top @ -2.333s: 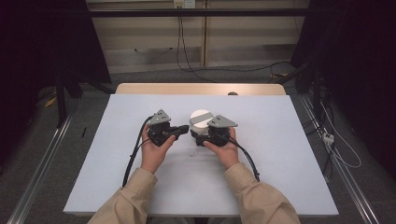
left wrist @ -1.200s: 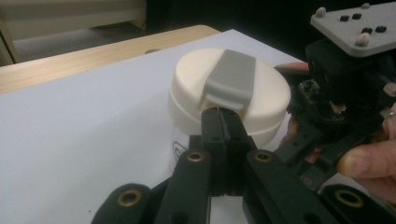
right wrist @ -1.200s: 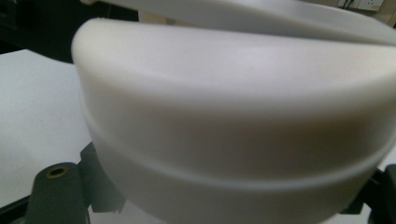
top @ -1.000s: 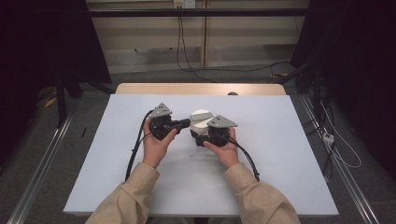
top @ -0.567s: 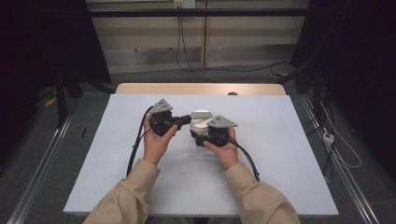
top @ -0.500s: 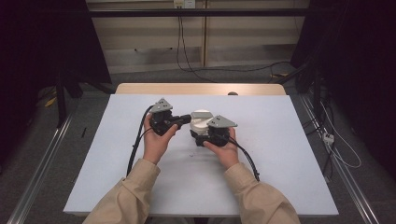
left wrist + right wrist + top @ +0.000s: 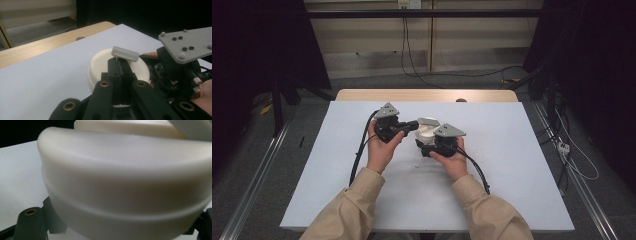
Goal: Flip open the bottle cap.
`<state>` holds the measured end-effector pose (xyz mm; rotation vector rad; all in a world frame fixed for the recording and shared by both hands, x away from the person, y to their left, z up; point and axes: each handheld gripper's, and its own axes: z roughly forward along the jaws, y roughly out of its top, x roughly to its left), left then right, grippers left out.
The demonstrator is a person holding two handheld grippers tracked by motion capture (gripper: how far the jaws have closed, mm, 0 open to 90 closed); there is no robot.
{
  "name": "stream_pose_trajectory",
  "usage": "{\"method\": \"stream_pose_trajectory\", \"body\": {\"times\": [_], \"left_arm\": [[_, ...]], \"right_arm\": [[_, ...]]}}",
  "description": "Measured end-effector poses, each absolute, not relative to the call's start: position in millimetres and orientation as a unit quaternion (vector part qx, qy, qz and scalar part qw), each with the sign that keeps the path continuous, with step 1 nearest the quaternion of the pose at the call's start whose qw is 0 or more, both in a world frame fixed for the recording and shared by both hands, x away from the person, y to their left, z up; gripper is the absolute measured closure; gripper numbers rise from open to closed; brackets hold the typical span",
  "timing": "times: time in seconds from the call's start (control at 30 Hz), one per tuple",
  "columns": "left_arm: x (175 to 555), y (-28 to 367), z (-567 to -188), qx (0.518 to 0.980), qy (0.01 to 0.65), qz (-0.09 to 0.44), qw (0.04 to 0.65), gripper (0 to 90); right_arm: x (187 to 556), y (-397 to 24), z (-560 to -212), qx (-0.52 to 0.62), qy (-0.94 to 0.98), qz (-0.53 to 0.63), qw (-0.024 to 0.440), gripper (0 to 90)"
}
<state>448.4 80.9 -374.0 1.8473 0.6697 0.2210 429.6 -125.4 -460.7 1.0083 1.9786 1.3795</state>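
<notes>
White tabletop (image 7: 512,165) carries a round cream plastic container (image 7: 100,65) at its middle, clamped between my right gripper (image 7: 432,142)'s spread jaws. My left gripper (image 7: 119,65), jaws pressed together, pinches its small grey cylindrical handle (image 7: 125,53).

— Looks like a lab or test rig, not a home.
— Why?
— White table (image 7: 512,150) with a bare wooden edge (image 7: 427,95), ringed by black curtains (image 7: 257,50) on both sides.
— Anything else?
— Loose cables (image 7: 412,45) running down the pale back wall (image 7: 482,45) from a socket (image 7: 408,4), more wiring and a plug strip (image 7: 563,147) on the grey floor (image 7: 247,165), metal rails (image 7: 254,185) along the table.
</notes>
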Motion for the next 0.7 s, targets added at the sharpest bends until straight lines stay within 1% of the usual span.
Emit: {"method": "stream_pose_trajectory", "body": {"times": [0.7], "left_arm": [[451.9, 71.6, -366.4, 0.784, 0.275, 0.089, 0.549, 90.0]], "right_arm": [[429.4, -125.3, -461.4, 0.372, 0.731, 0.508, 0.261, 18.5]]}}
